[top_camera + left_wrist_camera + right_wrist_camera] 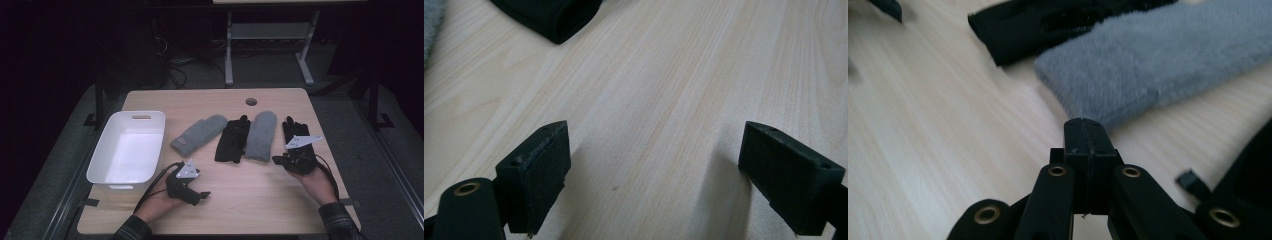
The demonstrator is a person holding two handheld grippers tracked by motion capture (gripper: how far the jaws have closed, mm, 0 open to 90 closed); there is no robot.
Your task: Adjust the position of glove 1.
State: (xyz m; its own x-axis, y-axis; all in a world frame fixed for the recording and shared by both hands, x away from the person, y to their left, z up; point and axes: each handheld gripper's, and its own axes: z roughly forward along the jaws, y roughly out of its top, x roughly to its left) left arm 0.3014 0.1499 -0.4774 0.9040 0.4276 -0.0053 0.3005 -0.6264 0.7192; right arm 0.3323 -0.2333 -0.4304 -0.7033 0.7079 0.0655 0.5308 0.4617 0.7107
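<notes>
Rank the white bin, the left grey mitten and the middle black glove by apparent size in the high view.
1. white bin, clearly largest.
2. left grey mitten and middle black glove: they look about alike, so I won't rank them.

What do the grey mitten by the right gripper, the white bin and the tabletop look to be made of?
Grey mitten: soft fleece or plush, by its fuzzy, matte nap. White bin: probably moulded plastic, smooth with rounded corners and a cut-out handle slot. Tabletop: pale wood-grain, likely laminate, matte.
</notes>
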